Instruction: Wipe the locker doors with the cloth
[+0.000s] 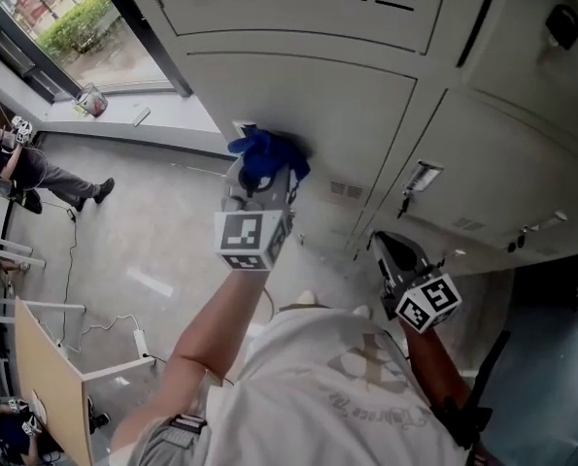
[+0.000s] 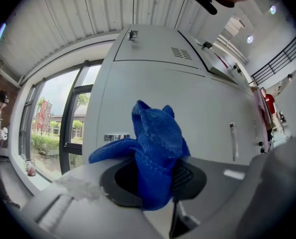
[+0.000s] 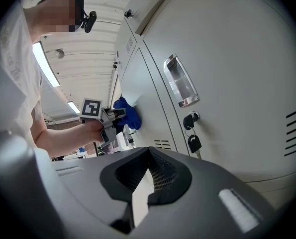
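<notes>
A blue cloth is bunched against a grey locker door, with my left gripper shut on it. In the left gripper view the cloth stands up out of the jaws, its tip close to or touching the door; I cannot tell which. My right gripper hangs lower and to the right, near the neighbouring door, shut and holding nothing. The right gripper view shows the left gripper pressing the cloth to the door.
A recessed handle and a lock with a hanging key sit on the nearer door. Vent slots mark the doors. A window is far left, with a seated person, a tan board and floor cables below.
</notes>
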